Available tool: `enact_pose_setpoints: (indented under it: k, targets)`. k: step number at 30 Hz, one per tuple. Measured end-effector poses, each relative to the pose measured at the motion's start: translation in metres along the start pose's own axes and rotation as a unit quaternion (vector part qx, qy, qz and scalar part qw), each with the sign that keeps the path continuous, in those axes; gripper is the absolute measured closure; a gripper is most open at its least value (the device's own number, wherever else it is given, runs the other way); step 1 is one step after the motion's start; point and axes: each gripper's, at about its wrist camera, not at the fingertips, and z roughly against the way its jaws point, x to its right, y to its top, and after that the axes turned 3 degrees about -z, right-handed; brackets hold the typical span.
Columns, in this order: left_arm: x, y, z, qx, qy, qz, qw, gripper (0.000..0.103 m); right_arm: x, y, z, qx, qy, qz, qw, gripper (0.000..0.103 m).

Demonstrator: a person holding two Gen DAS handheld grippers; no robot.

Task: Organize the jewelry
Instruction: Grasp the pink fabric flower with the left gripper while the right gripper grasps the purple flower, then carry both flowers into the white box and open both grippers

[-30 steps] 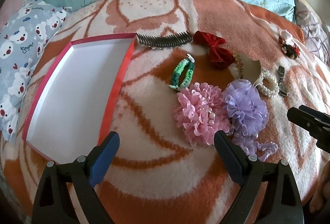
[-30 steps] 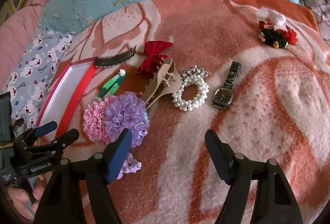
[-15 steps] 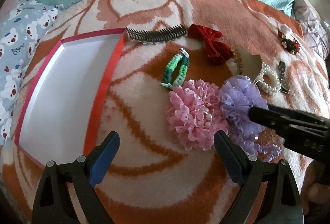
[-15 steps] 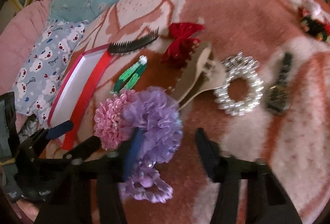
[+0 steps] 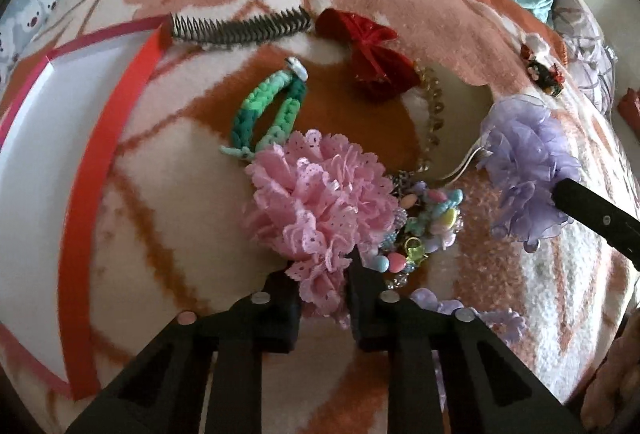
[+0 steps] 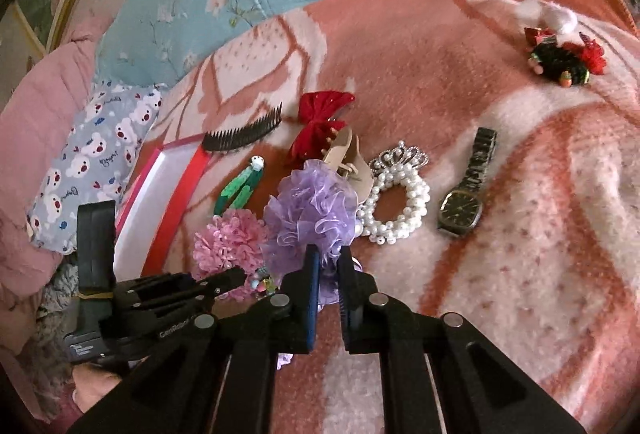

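Left wrist view: left hand-held gripper (image 5: 323, 284) has just closed, pinching pink flower scrunchie (image 5: 320, 194) by its near frill; soft, light, squashy. Right wrist view: right hand-held gripper (image 6: 327, 266) has just closed, clamping purple flower scrunchie (image 6: 310, 214) just ahead; flimsy ruffles, grab base, box (image 6: 148, 210) left.

fuzzy blanket (image 5: 168, 170), lacy pink scrunchie (image 5: 320, 202), metal comb (image 5: 240, 28)

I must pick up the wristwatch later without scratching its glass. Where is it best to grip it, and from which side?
Probably the dark metal band, just above the case, not the dial. The wristwatch lies flat, face up, on the blanket, with its strap running away from the camera, so come from above with the fingers across the band's two long edges. It lies apart from the pearl bracelet.
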Motion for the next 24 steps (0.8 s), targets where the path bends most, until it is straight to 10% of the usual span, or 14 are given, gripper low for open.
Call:
enact_pose_setpoints:
  k: [24]
  targets:
    - [-0.085, -0.072, 0.151, 0.109, 0.039, 0.071, 0.9907, 0.091, -0.123, -0.017, -0.014, -0.023, 0.068, 0.089, 0.993, 0.095]
